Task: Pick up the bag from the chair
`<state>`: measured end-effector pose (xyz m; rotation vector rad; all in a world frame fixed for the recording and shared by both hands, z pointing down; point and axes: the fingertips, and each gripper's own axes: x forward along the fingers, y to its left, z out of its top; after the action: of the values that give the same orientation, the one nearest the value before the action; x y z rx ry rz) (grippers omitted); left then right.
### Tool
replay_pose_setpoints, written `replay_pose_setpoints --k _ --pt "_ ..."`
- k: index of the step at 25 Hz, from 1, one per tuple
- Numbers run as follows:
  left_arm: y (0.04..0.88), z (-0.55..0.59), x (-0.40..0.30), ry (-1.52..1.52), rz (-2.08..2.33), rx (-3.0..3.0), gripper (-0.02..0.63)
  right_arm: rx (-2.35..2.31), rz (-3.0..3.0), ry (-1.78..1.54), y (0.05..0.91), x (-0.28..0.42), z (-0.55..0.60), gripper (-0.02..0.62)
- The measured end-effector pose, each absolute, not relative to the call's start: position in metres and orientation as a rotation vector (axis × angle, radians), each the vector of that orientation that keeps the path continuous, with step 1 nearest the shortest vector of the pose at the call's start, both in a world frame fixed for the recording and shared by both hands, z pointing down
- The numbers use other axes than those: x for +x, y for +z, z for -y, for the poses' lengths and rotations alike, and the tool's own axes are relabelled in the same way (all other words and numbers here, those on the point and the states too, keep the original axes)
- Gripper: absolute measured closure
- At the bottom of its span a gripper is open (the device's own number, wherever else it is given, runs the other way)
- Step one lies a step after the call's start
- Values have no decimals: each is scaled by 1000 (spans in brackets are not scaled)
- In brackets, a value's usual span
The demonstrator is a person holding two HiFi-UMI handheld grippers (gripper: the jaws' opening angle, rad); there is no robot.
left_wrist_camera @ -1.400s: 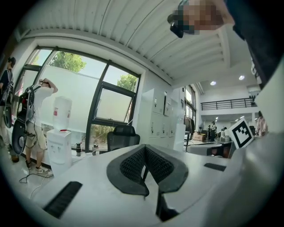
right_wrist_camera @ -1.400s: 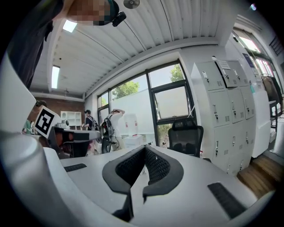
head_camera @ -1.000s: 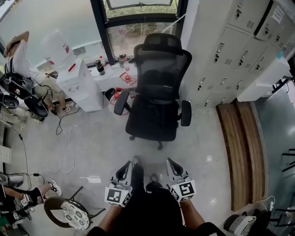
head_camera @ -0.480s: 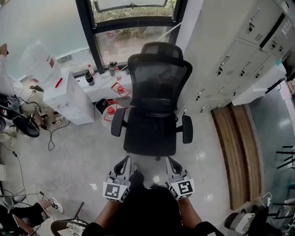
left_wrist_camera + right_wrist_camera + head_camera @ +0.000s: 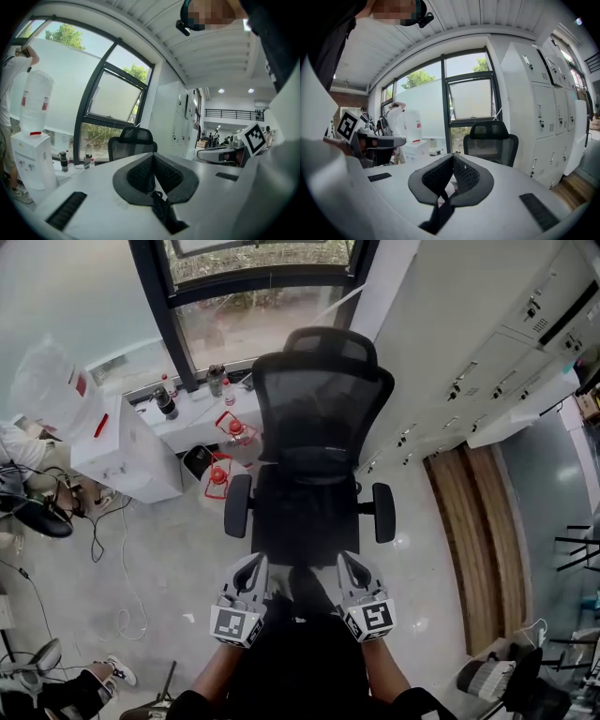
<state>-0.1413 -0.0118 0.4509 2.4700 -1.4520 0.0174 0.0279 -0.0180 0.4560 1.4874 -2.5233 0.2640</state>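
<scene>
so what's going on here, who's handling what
A person stands facing a black mesh office chair by the window, with a two-jaw gripper in each hand. The left gripper and the right gripper are both shut with nothing between their jaws, held side by side near the front edge of the seat. Nothing is being touched yet, and no bag can be made out on the dark seat.

The person wears a black top [image 5: 309,667]. The left gripper [image 5: 253,568] and right gripper [image 5: 350,568] are pale grey shells with dark, mesh-textured jaws (rounded outlines), each bearing a white marker cube [image 5: 238,626] printed with black squares.
</scene>
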Motion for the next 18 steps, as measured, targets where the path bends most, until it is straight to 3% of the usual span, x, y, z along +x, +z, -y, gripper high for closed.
replay_pose_setpoints --k 18 --pt "518 178 -111 188 1398 2386 607 1444 2454 416 524 66 203 597"
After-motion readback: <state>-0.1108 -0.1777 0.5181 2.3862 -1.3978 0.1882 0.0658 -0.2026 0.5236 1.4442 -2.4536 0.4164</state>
